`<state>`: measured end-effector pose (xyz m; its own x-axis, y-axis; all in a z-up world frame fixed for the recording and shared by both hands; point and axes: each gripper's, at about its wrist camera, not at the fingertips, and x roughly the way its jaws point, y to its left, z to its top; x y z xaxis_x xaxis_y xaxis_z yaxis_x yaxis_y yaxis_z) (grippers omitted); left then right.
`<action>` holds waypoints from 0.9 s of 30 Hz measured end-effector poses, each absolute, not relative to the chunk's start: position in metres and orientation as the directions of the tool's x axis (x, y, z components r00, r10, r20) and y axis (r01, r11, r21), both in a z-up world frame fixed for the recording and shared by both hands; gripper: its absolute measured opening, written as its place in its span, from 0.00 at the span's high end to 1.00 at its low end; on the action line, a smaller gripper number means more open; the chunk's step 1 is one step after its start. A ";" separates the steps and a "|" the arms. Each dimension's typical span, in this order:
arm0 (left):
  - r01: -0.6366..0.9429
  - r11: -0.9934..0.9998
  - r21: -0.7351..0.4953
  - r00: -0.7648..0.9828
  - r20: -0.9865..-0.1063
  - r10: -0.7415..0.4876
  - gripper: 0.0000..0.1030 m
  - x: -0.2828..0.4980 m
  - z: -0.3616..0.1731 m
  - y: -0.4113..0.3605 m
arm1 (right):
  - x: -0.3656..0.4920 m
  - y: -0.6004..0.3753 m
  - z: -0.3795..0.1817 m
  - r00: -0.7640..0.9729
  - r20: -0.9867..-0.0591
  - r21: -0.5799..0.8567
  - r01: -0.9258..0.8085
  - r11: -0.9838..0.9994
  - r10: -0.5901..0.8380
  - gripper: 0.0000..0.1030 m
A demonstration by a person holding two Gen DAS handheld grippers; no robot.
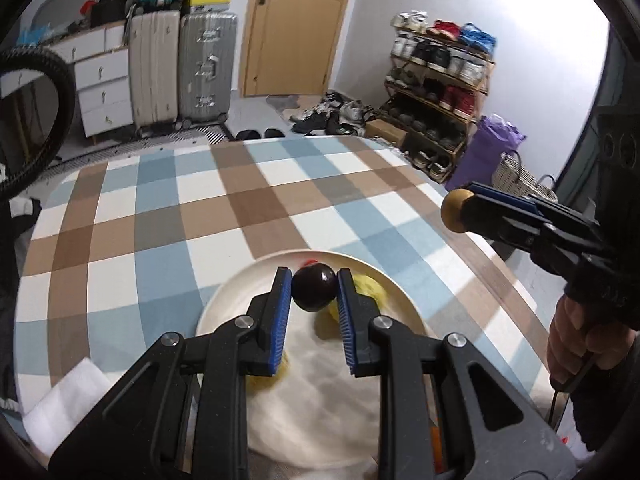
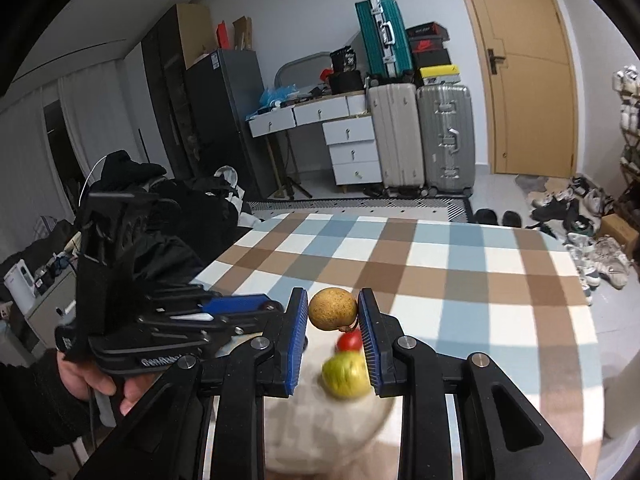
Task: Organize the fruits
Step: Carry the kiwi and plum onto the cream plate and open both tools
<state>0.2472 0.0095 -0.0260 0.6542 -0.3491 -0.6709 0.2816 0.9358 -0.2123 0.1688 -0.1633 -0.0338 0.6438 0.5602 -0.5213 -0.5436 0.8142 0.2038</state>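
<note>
Checkered table (image 1: 168,216), plate (image 1: 224,304), white foam (image 1: 64,404).

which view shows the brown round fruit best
The right wrist view: the brown round fruit sits close and sharp between the right tongs, speckled skin visible. The left wrist view shows it only small at the frame's right side, at the tip of those tongs, over the checked tablecloth.

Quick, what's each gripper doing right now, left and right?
Left gripper: closed on a dark plum, above the plate.
Right gripper: closed on a brown round fruit, held in the air.
</note>
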 end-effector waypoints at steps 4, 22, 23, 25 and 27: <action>0.235 0.935 -0.267 0.621 -0.698 -0.356 0.80 0.275 -0.045 0.020 | 0.198 -0.145 -0.042 0.606 -0.545 0.224 -0.561 0.797 0.579 0.74; 0.205 0.921 -0.332 0.546 -0.742 -0.389 0.80 0.316 -0.099 0.028 | 0.278 -0.110 -0.122 0.344 -0.730 0.418 -0.459 0.784 0.591 0.74; 0.204 0.920 -0.333 0.546 -0.742 -0.390 0.80 0.316 -0.099 0.027 | 0.279 -0.109 -0.124 0.343 -0.735 0.416 -0.452 0.789 0.585 0.74; 0.207 0.920 -0.332 0.543 -0.744 -0.390 0.80 0.318 -0.101 0.026 | 0.282 -0.109 -0.126 0.338 -0.737 0.427 -0.440 0.790 0.586 0.74; 0.205 0.921 -0.332 0.544 -0.744 -0.389 0.80 0.318 -0.101 0.026 | 0.284 -0.110 -0.127 0.329 -0.735 0.444 -0.427 0.788 0.593 0.74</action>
